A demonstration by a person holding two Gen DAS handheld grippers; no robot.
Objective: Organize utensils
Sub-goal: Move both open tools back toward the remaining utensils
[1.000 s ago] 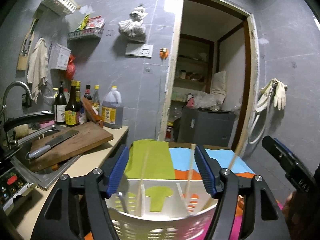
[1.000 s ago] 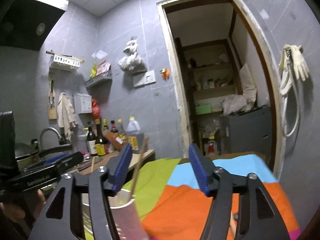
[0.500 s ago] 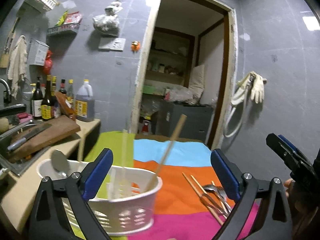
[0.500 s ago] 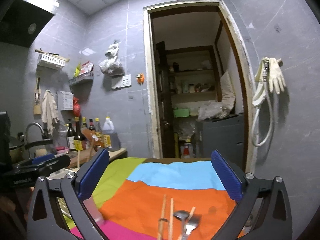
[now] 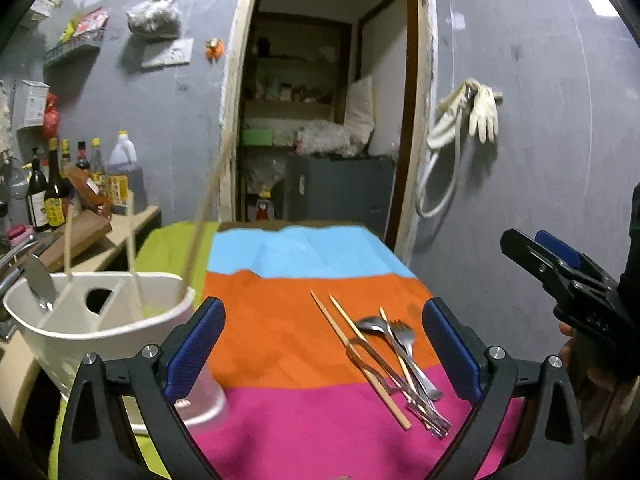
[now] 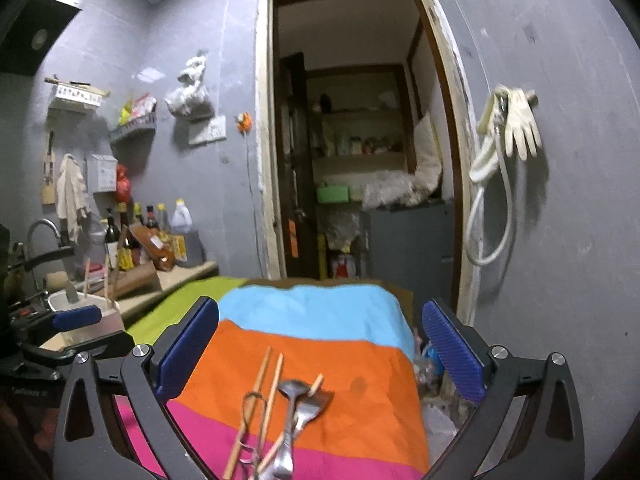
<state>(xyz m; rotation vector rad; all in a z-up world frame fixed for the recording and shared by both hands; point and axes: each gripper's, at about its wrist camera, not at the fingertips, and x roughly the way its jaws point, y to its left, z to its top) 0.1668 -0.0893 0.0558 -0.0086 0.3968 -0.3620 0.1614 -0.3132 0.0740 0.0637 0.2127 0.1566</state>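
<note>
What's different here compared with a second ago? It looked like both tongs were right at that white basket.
Both tongs pulled back from the white basket and opened wide. The left tongs swung right, so the basket now sits off to their left. The right tongs let go of a chopstick there and now face the loose pile of utensils on the striped cloth. The basket still holds its chopsticks and spoon; the pile is untouched.

Chopsticks (image 5: 357, 360), spoon (image 5: 372, 326), fork (image 5: 404, 334) lie bunched on cloth — white caddy (image 5: 92, 332) holds others.

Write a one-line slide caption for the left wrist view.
Open left gripper above striped cloth, white utensil caddy at left, loose chopsticks, spoon and fork at right.
</note>
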